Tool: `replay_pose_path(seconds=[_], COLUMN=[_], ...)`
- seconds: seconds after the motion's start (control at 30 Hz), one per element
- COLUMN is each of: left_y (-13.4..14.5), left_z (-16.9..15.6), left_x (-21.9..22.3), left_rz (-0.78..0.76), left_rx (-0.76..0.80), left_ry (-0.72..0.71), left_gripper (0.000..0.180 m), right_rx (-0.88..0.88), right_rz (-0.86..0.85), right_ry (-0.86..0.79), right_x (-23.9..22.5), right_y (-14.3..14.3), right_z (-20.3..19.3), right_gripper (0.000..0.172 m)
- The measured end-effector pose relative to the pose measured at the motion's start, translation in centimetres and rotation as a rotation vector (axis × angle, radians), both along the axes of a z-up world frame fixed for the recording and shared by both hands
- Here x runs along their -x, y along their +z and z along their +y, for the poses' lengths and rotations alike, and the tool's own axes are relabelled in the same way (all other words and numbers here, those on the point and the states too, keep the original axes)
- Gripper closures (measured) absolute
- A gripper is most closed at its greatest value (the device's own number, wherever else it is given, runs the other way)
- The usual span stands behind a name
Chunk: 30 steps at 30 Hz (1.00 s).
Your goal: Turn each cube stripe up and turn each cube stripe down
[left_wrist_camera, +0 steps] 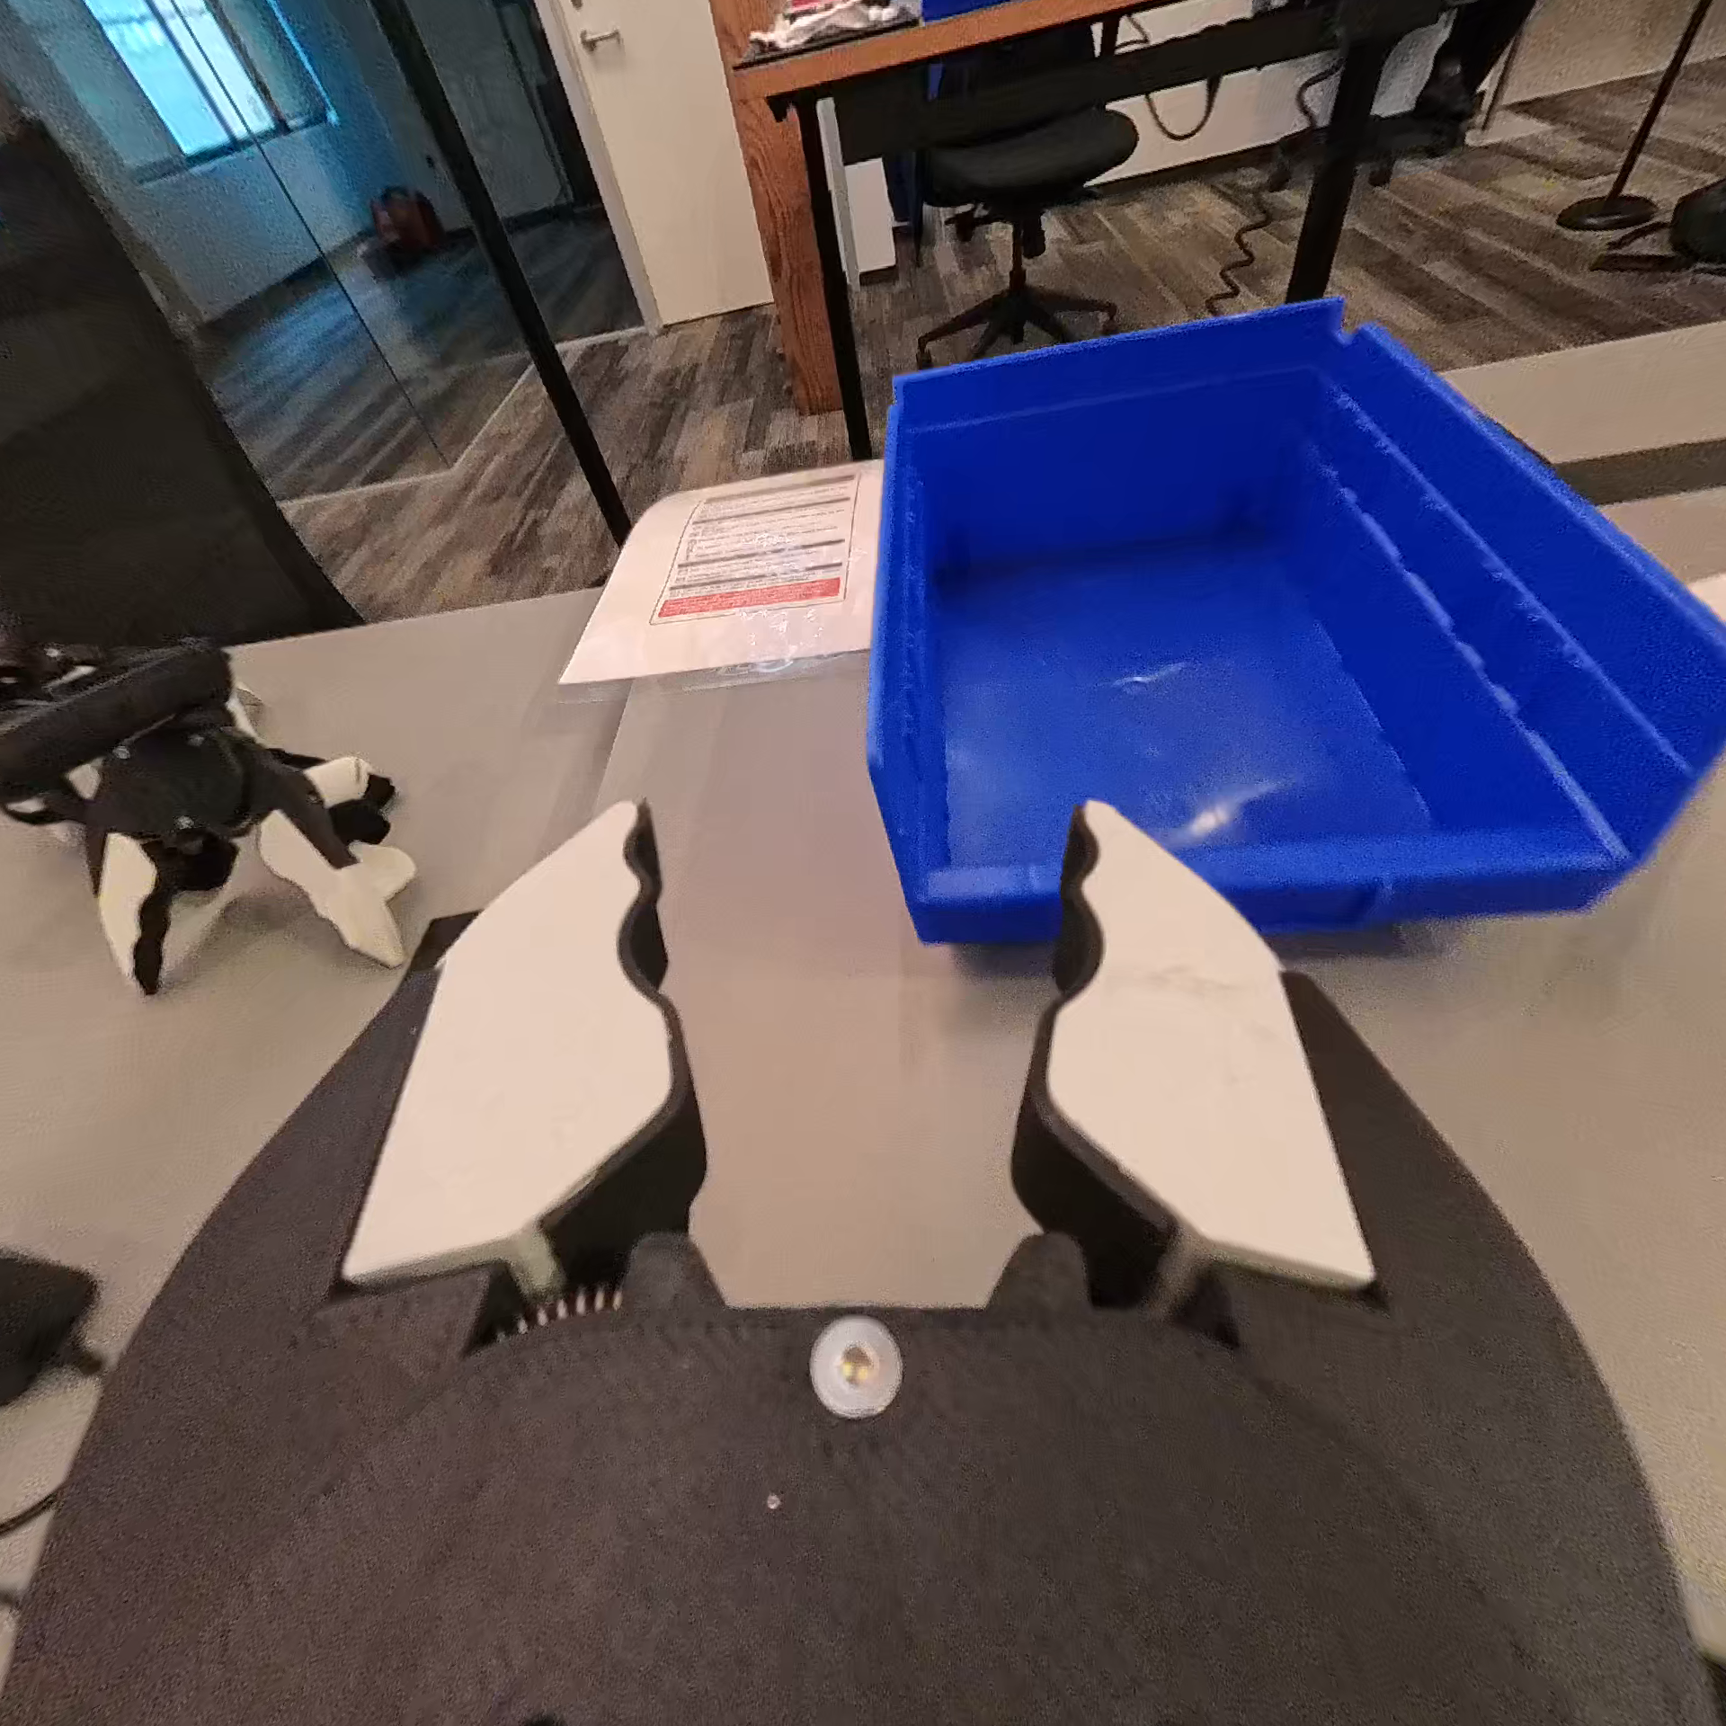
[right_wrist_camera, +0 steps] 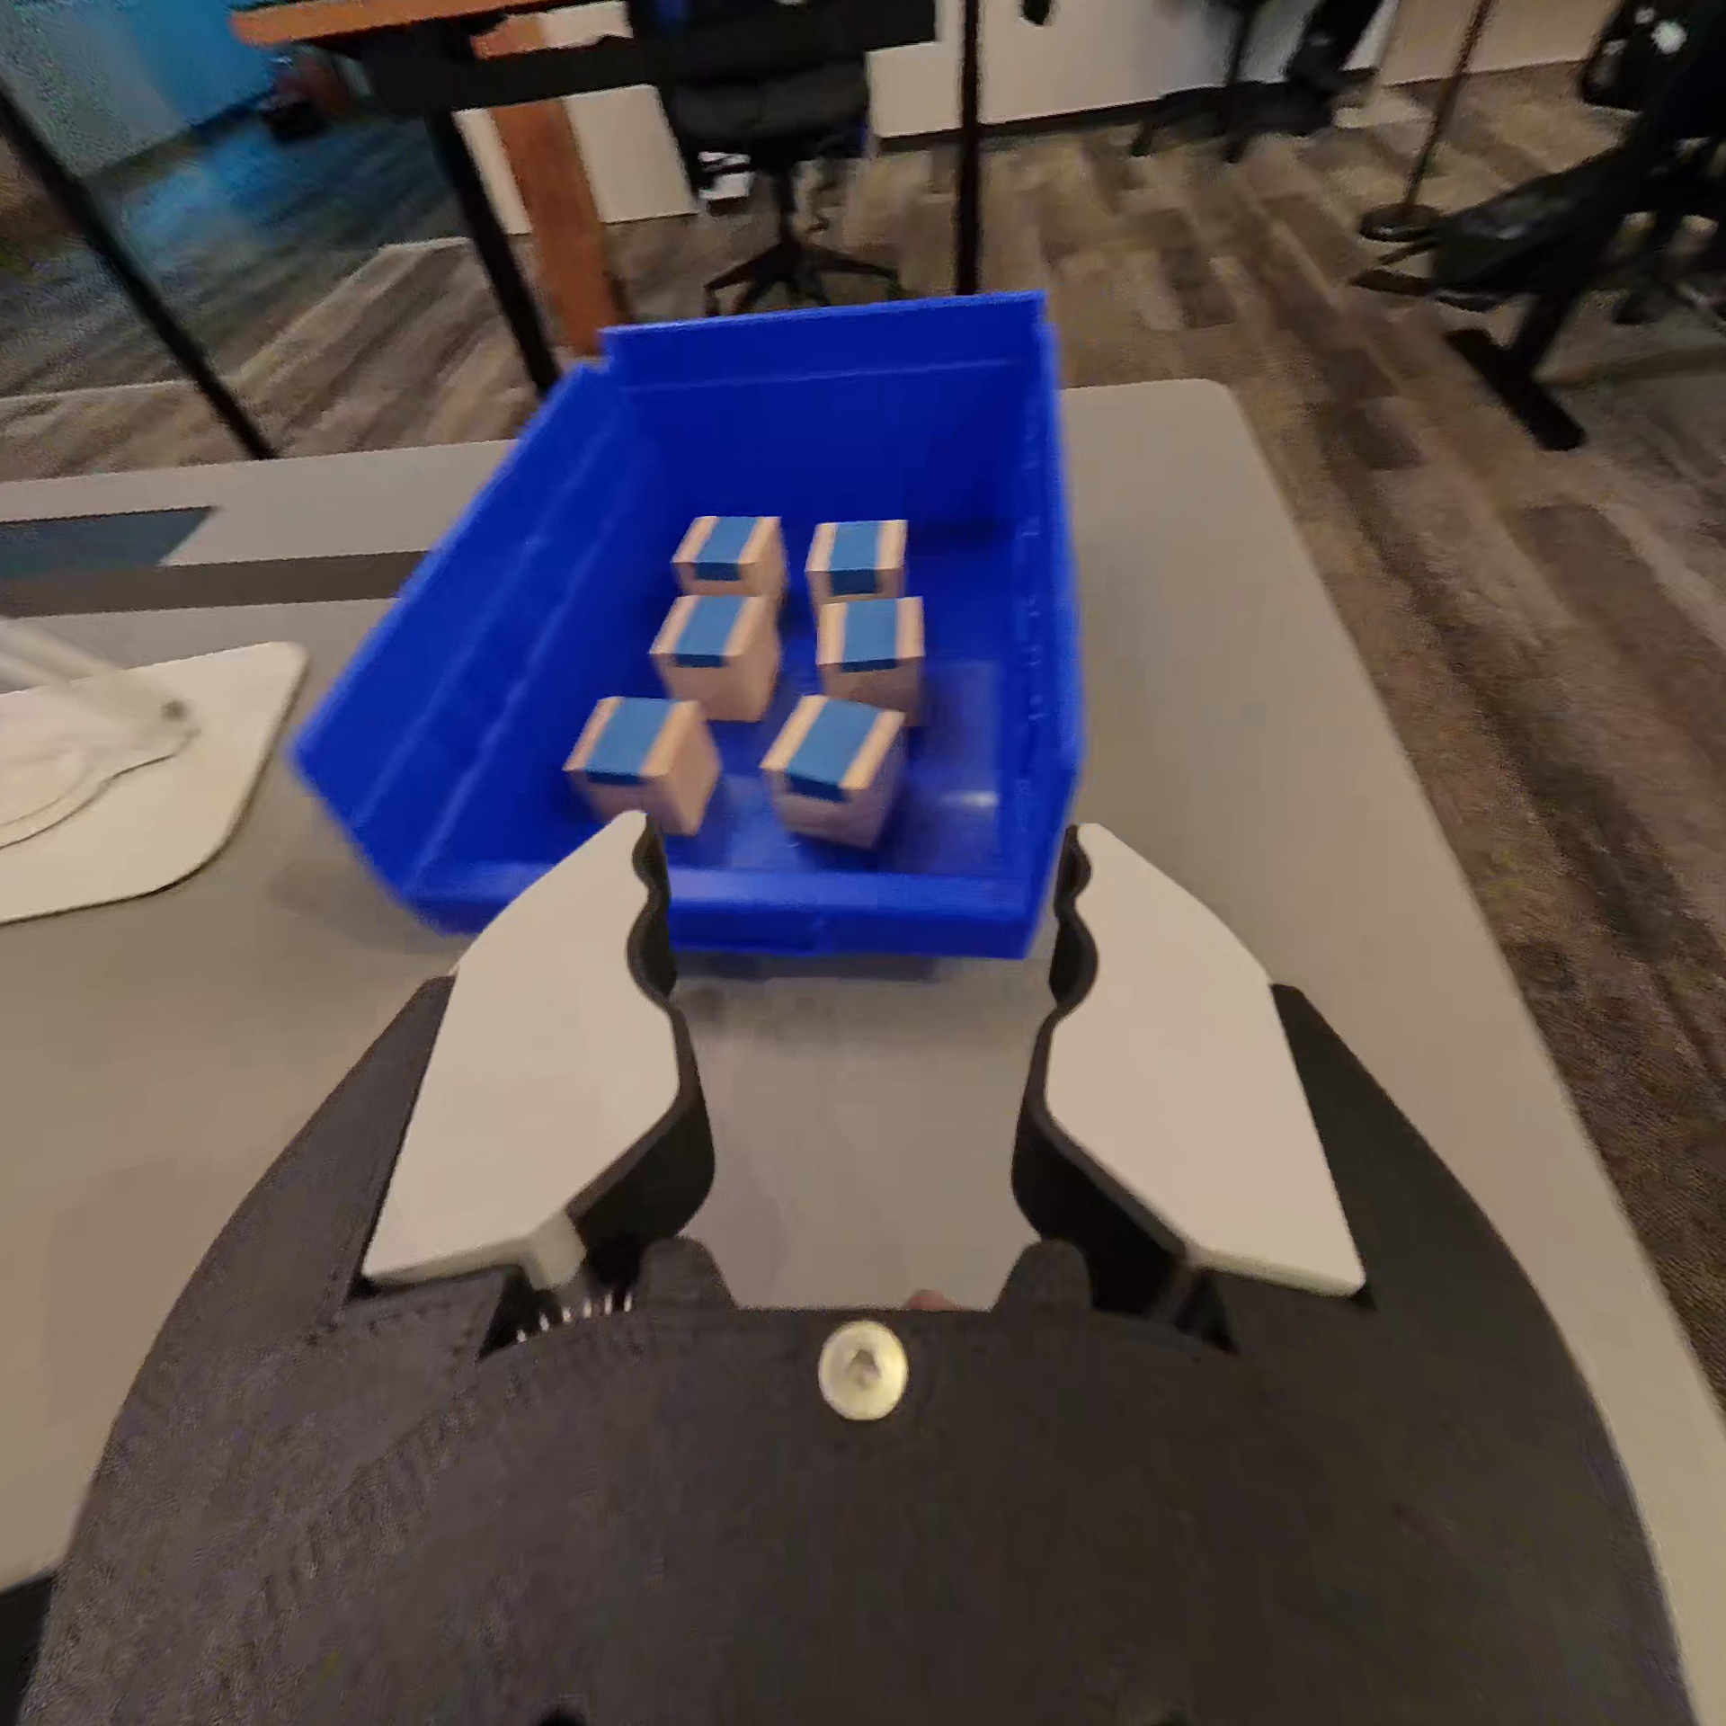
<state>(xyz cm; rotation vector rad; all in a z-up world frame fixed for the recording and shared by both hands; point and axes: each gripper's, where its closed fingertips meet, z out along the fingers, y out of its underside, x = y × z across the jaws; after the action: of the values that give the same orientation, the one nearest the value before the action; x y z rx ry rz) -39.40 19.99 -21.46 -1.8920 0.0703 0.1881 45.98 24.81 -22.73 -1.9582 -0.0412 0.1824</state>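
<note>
In the right wrist view several wooden cubes [right_wrist_camera: 836, 766] stand in two rows inside a blue bin [right_wrist_camera: 486, 635], each with a blue stripe on its top face. My right gripper [right_wrist_camera: 859, 827] is open and empty. It hovers over the grey table just in front of the bin's near wall, and the nearest left cube [right_wrist_camera: 644, 756] is just beyond its left fingertip. In the left wrist view a blue bin [left_wrist_camera: 1494, 579] with nothing in it sits ahead to the right. My left gripper [left_wrist_camera: 861, 813] is open and empty, above bare table beside this bin's near left corner.
A spare black and white gripper [left_wrist_camera: 215, 813] lies on the table at the left. A laminated sheet [left_wrist_camera: 747, 579] lies beyond the bin with nothing in it. A white base plate [right_wrist_camera: 121, 766] sits left of the cube bin. The table's right edge [right_wrist_camera: 1354, 747] drops to the floor.
</note>
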Motion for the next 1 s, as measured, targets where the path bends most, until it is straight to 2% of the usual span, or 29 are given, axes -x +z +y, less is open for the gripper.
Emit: replay_pose_path(seconds=[0.07,0.2,0.27,0.33,0.4,0.43,0.47,0.5,0.53,0.57,0.7,0.8,1.0], left_y=[-0.8,-2.4,-3.6,-5.3,-7.6,-7.7,-7.7,-7.7,-7.7,-7.7,-7.7,-7.2,-4.9], left_z=[2.6,6.5,7.7,8.7,9.2,9.4,9.8,10.1,10.1,10.1,9.8,8.9,5.3], left_x=[0.5,1.1,0.7,0.0,-0.5,-1.6,-1.9,-1.9,-1.5,-1.4,-1.3,-1.3,-0.8], left_rz=[-0.052,-0.095,-0.138,-0.181,-0.204,-0.276,-0.336,-0.366,-0.388,-0.392,-0.313,-0.369,-0.358], left_rx=[0.024,0.045,0.086,0.155,0.243,0.244,0.224,0.206,0.207,0.206,0.242,0.253,0.266], left_ry=[0.001,-0.004,-0.03,-0.062,-0.062,-0.119,-0.125,-0.115,-0.093,-0.097,-0.059,-0.063,-0.102], left_gripper=[0.091,0.09,0.094,0.102,0.124,0.138,0.15,0.154,0.172,0.176,0.177,0.177,0.176], right_rx=[-0.006,0.065,0.079,0.094,0.147,0.151,0.155,0.169,0.182,0.189,0.23,0.263,0.349], right_rz=[-0.007,0.04,0.036,-0.003,-0.04,-0.024,-0.006,0.006,0.008,-0.005,-0.053,-0.061,-0.064], right_ry=[-0.054,-0.043,-0.029,-0.026,0.001,0.025,0.025,0.014,0.015,0.023,0.049,0.061,0.14], right_x=[-2.5,-4.2,-4.3,-4.3,-3.9,-3.5,-3.5,-3.7,-3.9,-4.0,-3.9,-3.9,-3.4], right_y=[-0.4,-3.3,-4.2,-4.9,-5.9,-5.9,-5.9,-5.9,-5.9,-5.9,-5.8,-5.2,-3.1], right_z=[1.6,4.5,5.7,6.7,7.4,7.7,7.9,8.1,8.2,8.3,8.1,7.4,3.2], right_gripper=[0.093,0.097,0.107,0.116,0.138,0.152,0.155,0.162,0.167,0.167,0.167,0.167,0.167])
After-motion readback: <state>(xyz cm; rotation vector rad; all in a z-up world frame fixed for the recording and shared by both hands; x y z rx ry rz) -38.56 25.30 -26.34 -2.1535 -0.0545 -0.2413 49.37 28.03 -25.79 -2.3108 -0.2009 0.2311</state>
